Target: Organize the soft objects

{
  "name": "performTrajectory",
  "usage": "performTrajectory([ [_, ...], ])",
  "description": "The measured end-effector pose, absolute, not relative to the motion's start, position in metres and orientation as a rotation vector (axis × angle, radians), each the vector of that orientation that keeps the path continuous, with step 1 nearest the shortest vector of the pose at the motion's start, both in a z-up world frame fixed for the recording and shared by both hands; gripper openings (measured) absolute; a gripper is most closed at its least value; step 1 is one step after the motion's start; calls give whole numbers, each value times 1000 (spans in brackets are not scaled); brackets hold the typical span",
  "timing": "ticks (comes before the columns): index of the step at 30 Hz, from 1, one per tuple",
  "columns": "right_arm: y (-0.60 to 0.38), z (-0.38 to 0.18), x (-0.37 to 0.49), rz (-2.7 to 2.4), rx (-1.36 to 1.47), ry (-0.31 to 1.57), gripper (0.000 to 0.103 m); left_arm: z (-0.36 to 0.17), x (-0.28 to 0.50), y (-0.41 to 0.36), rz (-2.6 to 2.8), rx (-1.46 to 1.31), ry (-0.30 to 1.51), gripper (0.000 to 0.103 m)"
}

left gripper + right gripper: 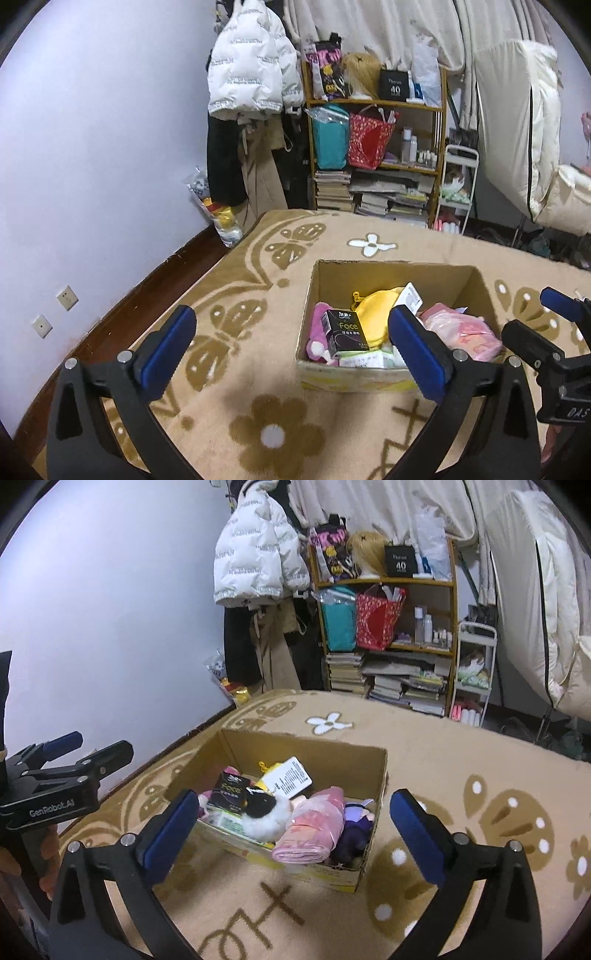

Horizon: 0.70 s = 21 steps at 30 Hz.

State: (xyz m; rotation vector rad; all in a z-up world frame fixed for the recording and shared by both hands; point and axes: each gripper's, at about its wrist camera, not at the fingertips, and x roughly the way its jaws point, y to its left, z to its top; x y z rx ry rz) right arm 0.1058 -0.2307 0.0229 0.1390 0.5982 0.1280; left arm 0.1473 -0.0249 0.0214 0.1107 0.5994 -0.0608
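An open cardboard box (pixel 476 284) (pixel 332 753) sits on the patterned blanket, filled with soft things: a yellow plush (pixel 376 314), a pink plush (pixel 317 325), a black tissue pack (pixel 345 332) (pixel 229 794), a pink wrapped bundle (pixel 461 332) (pixel 314 823), a white-and-black furry toy (pixel 264 814) and a purple plush (pixel 354 834). My left gripper (pixel 291 347) hovers open in front of the box with nothing between its fingers. My right gripper (pixel 291 827) is likewise open and empty, above the box's near edge. Each gripper appears at the edge of the other's view.
The beige blanket (pixel 258 369) with brown butterflies and flowers covers the bed. A white wall stands on the left. Behind are a hanging white puffer jacket (pixel 251 62), a wooden shelf (pixel 376 101) with bags and stacked books, a small white cart (pixel 458 184) and curtains.
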Motion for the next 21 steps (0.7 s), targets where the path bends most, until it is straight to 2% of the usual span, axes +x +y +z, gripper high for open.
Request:
performTrajectory([
  [11, -227, 76, 48, 129, 151, 491, 103, 72, 78, 1, -46, 85, 513, 103],
  [21, -223, 86, -3, 122, 120, 434, 103, 89, 25, 16, -41, 81, 472, 103],
])
